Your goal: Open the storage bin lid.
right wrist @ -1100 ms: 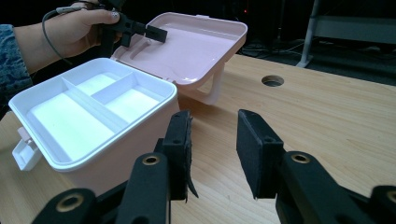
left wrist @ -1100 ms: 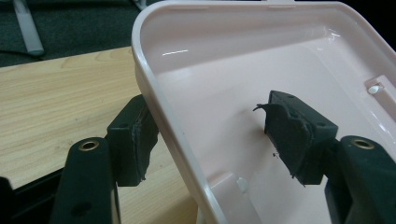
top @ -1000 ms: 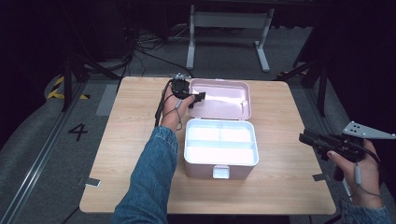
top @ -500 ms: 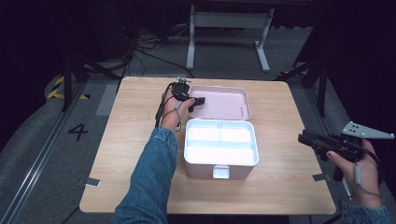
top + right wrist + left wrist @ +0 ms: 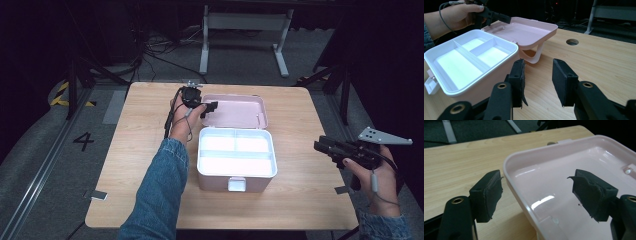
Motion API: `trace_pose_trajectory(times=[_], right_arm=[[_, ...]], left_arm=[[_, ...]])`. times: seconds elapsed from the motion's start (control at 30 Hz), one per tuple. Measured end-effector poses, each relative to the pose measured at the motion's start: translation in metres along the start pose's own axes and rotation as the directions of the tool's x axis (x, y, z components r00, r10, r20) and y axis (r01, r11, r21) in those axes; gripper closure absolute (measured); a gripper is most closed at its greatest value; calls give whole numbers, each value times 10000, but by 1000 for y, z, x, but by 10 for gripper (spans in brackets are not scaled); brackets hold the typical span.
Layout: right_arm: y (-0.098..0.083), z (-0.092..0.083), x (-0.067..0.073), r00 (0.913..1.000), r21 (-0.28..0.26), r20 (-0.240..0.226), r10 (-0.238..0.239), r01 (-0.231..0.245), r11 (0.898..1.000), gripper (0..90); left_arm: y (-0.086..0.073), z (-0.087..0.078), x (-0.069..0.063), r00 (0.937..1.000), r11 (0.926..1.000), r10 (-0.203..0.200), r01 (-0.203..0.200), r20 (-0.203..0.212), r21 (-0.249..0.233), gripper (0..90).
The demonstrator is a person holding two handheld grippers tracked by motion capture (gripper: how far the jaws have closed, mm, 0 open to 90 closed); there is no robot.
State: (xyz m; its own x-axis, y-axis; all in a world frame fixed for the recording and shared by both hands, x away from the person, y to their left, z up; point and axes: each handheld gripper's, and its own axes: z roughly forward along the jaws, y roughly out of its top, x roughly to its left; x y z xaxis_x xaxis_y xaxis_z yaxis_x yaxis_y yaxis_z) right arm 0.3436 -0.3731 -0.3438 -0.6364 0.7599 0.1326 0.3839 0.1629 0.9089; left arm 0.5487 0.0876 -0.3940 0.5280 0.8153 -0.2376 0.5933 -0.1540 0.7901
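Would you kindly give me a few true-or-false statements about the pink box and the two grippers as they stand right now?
1. The pink box stands open, its lid laid back flat. True.
2. The white tray inside holds several small items. False: its compartments are empty.
3. The left gripper has its jaws open on either side of the lid's rim. True.
4. The right gripper is clamped on the box's front latch. False: it is open and held apart from the box, off to the side.
5. The box sits on a wooden table. True.
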Motion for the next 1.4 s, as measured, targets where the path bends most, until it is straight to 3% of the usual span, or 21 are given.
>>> trace_pose_trajectory(times=[0.2,0.37,0.5,0.57,0.67,0.7,0.9,1.27,1.4], right_arm=[[0,2,-1,10000,-8,46,7,-7,10000,615],[1,8,-1,10000,58,-51,32,-32,10000,608],[3,19,2,9998,226,-195,-69,73,9997,605],[4,20,2,9997,244,-244,-48,54,9997,605],[5,26,3,9994,288,-331,-63,73,9996,604],[5,26,3,9994,288,-331,-63,73,9996,604],[4,32,4,9990,436,-436,8,11,9990,601],[1,42,4,9995,794,-309,21,4,9968,600],[-1,42,2,9998,883,-213,64,-45,9961,598]], left_arm=[[6,-17,-1,9999,9975,160,-157,36,-694,248],[10,-39,-12,9973,9930,596,-549,419,-1048,248],[6,-68,-21,9928,9870,865,-741,827,-1428,248],[5,-73,-22,9921,9855,894,-753,881,-1523,249],[-1,-100,-25,9892,9803,1219,-1071,818,-1658,249],[-1,-100,-25,9892,9803,1219,-1071,818,-1658,248],[-16,-139,-23,9869,9746,1387,-1213,820,-1885,246],[-45,-190,-20,9757,9643,2176,-2107,265,-1604,242],[-55,-200,-18,9698,9636,2438,-2429,-55,-1121,242]])
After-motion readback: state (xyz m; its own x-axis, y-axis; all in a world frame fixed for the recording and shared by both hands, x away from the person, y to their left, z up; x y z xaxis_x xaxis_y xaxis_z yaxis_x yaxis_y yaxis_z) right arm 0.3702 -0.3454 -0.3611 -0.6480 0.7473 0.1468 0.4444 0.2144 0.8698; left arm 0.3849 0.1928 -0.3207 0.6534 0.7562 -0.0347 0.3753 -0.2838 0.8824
